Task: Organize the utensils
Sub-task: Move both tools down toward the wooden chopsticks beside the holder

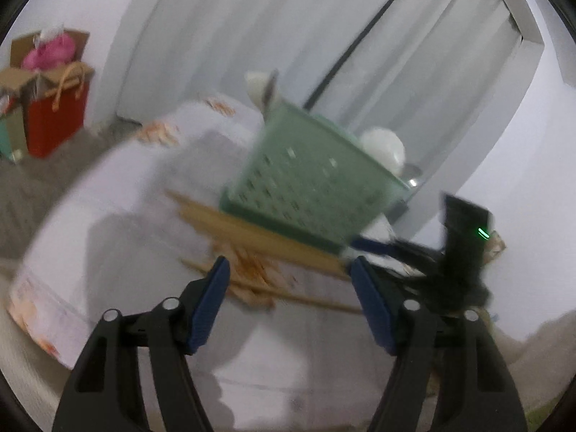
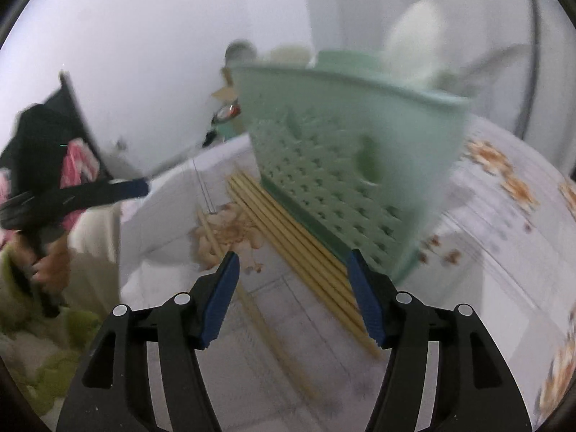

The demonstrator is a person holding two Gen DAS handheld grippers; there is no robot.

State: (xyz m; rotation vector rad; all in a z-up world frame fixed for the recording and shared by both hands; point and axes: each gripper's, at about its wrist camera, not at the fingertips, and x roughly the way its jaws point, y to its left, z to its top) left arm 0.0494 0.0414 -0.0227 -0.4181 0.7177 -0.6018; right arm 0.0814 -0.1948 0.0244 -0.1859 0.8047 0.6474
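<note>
Left wrist view first, and it's blurry: the left gripper hangs over the table, which wears a white cloth with orange flower prints. Its blue-padded fingers stand spread, nothing between them but cloth and the far ends of the light wooden chopsticks. Those sticks lie loose on the cloth, a bundle tight against the foot of the pale green perforated plastic basket, a few more scattered nearer the fingers. White rounded utensils poke up from the basket. At the right edge, the right gripper reaches in, blue tip near the basket's corner. Far left, a red paper bag sits on the floor.

Over to the right wrist view: the right gripper is also spread wide, pinching nothing. The chopsticks lie in a neat row along the base of the green basket, running down between the fingertips; whether the pads touch them, I can't tell. One stick lies apart, closer to the left finger. At the left, the left gripper shows, with a hand on its handle.
</note>
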